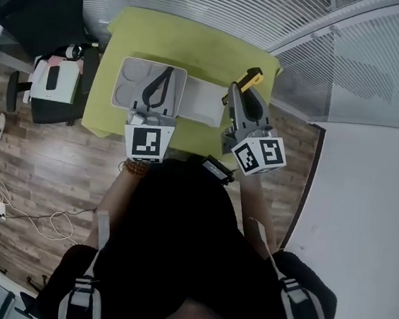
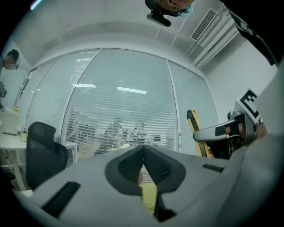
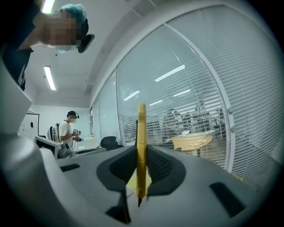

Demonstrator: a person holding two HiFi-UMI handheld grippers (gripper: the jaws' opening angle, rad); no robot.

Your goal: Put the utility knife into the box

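Note:
A yellow and black utility knife (image 1: 251, 77) sticks out past the jaws of my right gripper (image 1: 243, 92), which is shut on it above the right part of the yellow-green table (image 1: 197, 49). In the right gripper view the knife (image 3: 141, 133) stands edge-on and upright between the pads of the right gripper (image 3: 142, 155). The open white box (image 1: 134, 77) lies on the table's left part. My left gripper (image 1: 168, 70) hovers over the box with its jaws shut and nothing seen between them. The left gripper view shows the left gripper (image 2: 143, 160) tilted up, and the knife (image 2: 194, 128) at the right.
A flat white panel (image 1: 204, 100) lies right of the box. A black office chair (image 1: 42, 8) and a cluttered side unit (image 1: 55, 80) stand left of the table. Cables (image 1: 30, 219) trail on the wooden floor. Glass walls with blinds run behind; a person (image 3: 69, 128) stands far off.

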